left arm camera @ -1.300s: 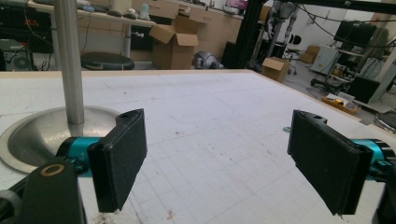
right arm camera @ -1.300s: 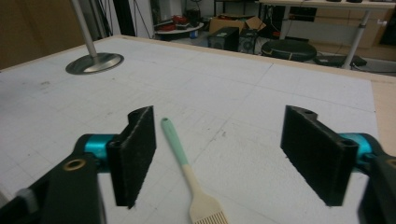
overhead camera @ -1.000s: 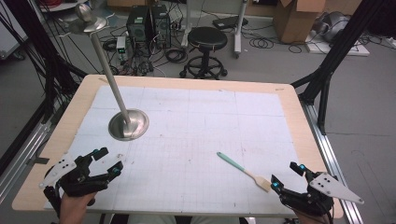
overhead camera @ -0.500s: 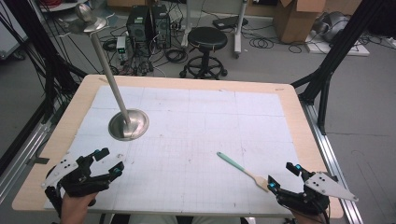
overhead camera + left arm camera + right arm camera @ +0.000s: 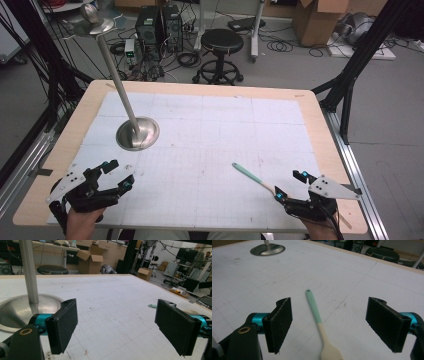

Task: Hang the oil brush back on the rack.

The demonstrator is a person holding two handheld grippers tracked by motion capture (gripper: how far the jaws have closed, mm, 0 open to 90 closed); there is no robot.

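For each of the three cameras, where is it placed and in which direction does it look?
High view: above the person's table edge, facing forward and down; shows both hands, left gripper, right gripper.
Left gripper view: rides that gripper, faces metal stand; open jaws show.
Right gripper view: faces spoon; open jaws show.
All share stand and spoon.

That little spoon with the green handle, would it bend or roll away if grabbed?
The spoon looks rigid, probably wood, so it likely stays straight. Its flat pale bowl should keep it from rolling. It is thin and lies flat on the table, so the open right hand-held gripper may just nudge it.
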